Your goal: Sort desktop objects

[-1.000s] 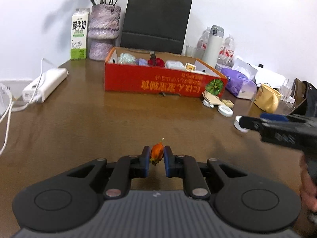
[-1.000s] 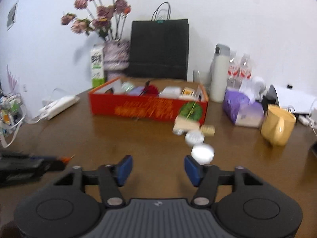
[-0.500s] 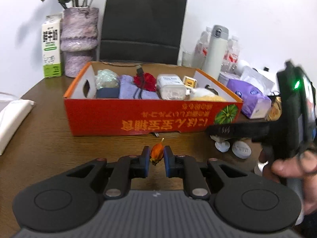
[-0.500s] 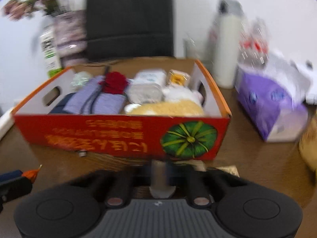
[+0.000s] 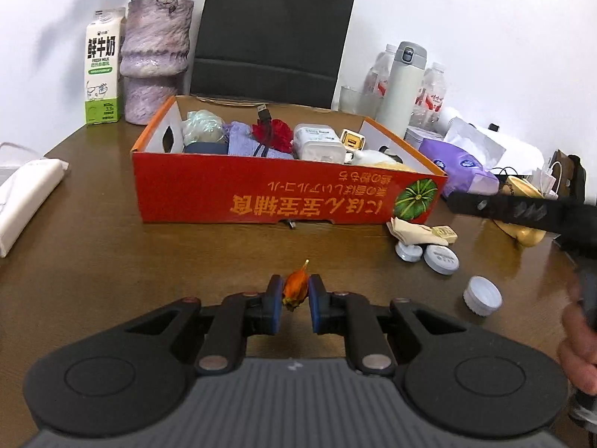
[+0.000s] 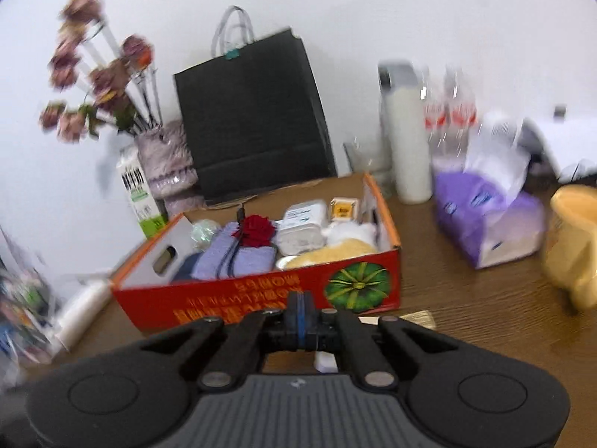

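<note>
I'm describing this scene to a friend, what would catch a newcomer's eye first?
The red cardboard box, packed with odds and ends, sits mid-table before a black paper bag. Nearer, the left gripper pinches a small orange dried flower above the wood. White bottle caps lie to the box's right.

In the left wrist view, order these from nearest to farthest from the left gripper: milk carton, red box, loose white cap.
From the left gripper:
1. Loose white cap, on the table to its right.
2. Red box, straight ahead.
3. Milk carton, far back left by the wall.
</note>
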`<state>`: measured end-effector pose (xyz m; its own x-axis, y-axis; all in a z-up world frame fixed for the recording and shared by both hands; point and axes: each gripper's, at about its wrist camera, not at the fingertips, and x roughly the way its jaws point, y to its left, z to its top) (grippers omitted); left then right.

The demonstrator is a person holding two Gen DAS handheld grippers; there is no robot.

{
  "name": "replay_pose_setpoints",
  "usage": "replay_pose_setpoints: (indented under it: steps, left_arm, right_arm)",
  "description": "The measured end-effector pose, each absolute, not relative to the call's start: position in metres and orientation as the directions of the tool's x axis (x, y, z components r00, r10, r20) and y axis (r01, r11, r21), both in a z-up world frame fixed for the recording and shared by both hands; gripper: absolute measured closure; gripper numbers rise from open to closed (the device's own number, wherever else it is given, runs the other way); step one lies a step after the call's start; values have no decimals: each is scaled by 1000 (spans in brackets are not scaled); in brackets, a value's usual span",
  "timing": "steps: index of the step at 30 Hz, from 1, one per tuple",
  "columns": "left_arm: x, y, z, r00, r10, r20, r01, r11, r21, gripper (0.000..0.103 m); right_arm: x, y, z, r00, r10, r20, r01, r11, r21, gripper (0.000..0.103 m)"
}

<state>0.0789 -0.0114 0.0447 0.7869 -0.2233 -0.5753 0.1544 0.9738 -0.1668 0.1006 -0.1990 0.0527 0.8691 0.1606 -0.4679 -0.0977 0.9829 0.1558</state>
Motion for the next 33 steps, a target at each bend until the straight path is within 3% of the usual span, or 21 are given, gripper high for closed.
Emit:
replay_pose_setpoints:
  steps: [1, 3, 4, 5, 8, 11, 17, 19, 22, 24, 26, 31, 33]
  left_arm:
    - [75, -11, 46, 788, -223, -574, 155, 974, -166, 88]
    - [70, -12, 46, 791, -223, -570, 159, 974, -160, 88]
    - [69, -12, 46, 790, -224, -570, 164, 974, -156, 87]
    - [69, -12, 45, 787, -226, -574, 168, 974, -152, 87]
    - [72, -8, 43, 783, -228, -579, 164, 973, -163, 87]
    - [77, -3, 39, 776, -239, -584, 154, 969, -192, 87]
    - [79, 2, 34, 764, -252, -594, 150, 965, -216, 87]
    - [78, 4, 35, 765, -254, -591, 147, 964, -223, 87]
    - [79, 6, 34, 756, -259, -601, 143, 962, -234, 87]
    - [79, 7, 35, 758, -261, -598, 143, 961, -237, 87]
    - [78, 8, 36, 761, -259, -595, 142, 961, -237, 87]
    - [78, 8, 37, 759, -265, -595, 142, 959, -246, 87]
    - [77, 8, 37, 759, -263, -596, 142, 960, -244, 87]
  right_arm:
    - [104, -198, 50, 864, 135, -486, -95, 990, 106, 98]
    - [121, -201, 44, 842, 90, -533, -93, 995, 20, 67]
    - [133, -206, 39, 831, 71, -552, -80, 997, 8, 36]
    - [146, -213, 36, 812, 69, -580, -73, 997, 17, 22]
    - [181, -239, 26, 714, 80, -695, 13, 992, 127, 48]
    - [193, -239, 28, 675, 125, -727, 7, 984, 176, 44]
    - [203, -185, 22, 637, -66, -768, -21, 994, -103, 40]
    - [206, -181, 24, 633, -49, -773, -39, 995, -95, 45]
    - [212, -179, 26, 591, 62, -804, -98, 995, 5, 68]
    - [218, -179, 27, 573, 73, -816, -111, 994, 11, 68]
    - [224, -183, 30, 540, 115, -834, -124, 991, 56, 60]
    - [220, -172, 26, 472, 227, -852, -249, 961, 118, 15]
    - [219, -164, 25, 481, 181, -858, -252, 966, 62, 17]
